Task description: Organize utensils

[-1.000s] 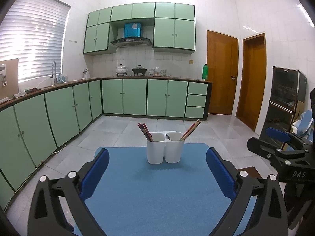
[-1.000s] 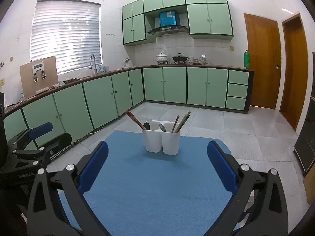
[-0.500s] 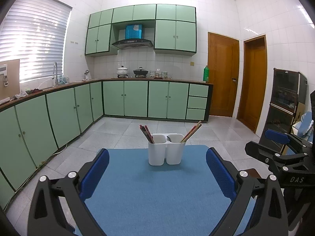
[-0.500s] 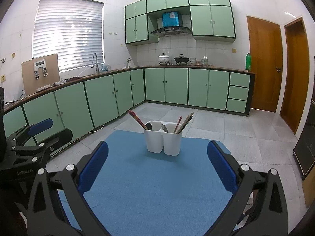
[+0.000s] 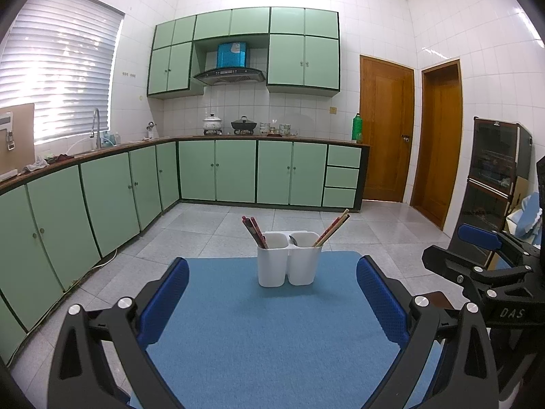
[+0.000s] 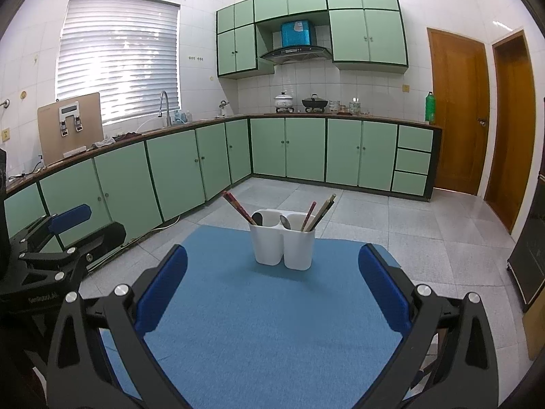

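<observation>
At the bottom of the frame: left gripper (image 5: pixel 272 294) and right gripper (image 6: pixel 272 286) are each hanging spread wide over the mat, gripping nothing.
Surface: blue mat (image 5: pixel 272 334) is filling the lower middle, bare between the blue pads (image 5: pixel 165 301).
Edges: mat's far edge is lying just behind the holder; grey tiled floor (image 5: pixel 211 228) is opening beyond it and to both sides.
Side of frame: right gripper (image 5: pixel 483 272) is showing at the left view's right edge, apart from the mat's centre.
Container: white two-cup holder (image 5: pixel 289 259) is standing upright near the mat's far edge, centre frame.
Contents: red chopsticks (image 5: pixel 253 231) are leaning left in the left cup; a spoon (image 5: pixel 294 240) and wooden chopsticks (image 5: pixel 332 228) are sitting in the right cup.
Room: green cabinets (image 5: pixel 238 170) are lining the far wall; wooden doors (image 5: pixel 386 133) are standing at the upper right.
</observation>
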The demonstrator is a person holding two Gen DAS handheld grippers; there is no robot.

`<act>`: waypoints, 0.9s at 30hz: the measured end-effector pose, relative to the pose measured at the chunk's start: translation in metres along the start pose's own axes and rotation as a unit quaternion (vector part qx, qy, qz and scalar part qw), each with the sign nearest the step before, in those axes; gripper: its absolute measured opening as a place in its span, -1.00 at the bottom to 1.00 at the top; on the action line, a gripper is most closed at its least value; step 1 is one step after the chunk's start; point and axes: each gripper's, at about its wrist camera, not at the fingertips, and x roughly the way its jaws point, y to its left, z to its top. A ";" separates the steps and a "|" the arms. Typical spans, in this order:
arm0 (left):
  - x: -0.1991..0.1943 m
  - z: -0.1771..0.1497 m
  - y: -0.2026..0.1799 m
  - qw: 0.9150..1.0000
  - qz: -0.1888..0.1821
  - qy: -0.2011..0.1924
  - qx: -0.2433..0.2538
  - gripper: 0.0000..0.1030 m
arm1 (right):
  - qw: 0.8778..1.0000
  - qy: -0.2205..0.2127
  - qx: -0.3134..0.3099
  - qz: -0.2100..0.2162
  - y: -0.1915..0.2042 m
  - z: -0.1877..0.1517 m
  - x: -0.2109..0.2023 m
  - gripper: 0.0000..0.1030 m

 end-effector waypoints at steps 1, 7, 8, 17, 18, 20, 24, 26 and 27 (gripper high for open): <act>0.000 0.000 0.000 1.000 0.001 0.000 0.000 0.88 | 1.000 0.000 0.000 0.000 0.000 0.000 0.000 0.89; 0.000 0.000 0.000 1.000 0.001 0.000 0.000 0.88 | 1.000 -0.001 0.000 0.000 -0.001 0.000 0.000 0.89; -0.001 0.000 0.000 1.000 0.001 0.000 0.000 0.88 | 1.000 -0.001 0.000 -0.001 0.000 0.000 0.000 0.89; -0.001 0.000 0.000 1.000 0.002 -0.001 0.000 0.88 | 1.000 0.000 0.000 0.000 0.000 0.000 0.000 0.89; 0.000 0.000 0.001 1.000 0.001 0.000 0.000 0.88 | 1.000 -0.001 0.000 0.000 0.000 0.000 0.000 0.89; 0.000 0.000 0.001 1.000 0.002 0.000 0.000 0.88 | 1.000 -0.001 0.000 -0.001 0.000 0.000 0.000 0.89; 0.000 -0.001 0.001 1.000 0.003 0.001 0.001 0.88 | 1.000 0.000 0.000 -0.001 0.000 0.000 0.000 0.89; 0.000 -0.001 0.001 1.000 0.003 0.001 0.001 0.88 | 1.000 0.000 0.000 -0.001 0.000 0.000 0.000 0.89; 0.000 -0.001 0.001 1.000 0.002 0.001 0.001 0.88 | 1.000 -0.001 0.000 -0.001 0.000 0.000 0.000 0.89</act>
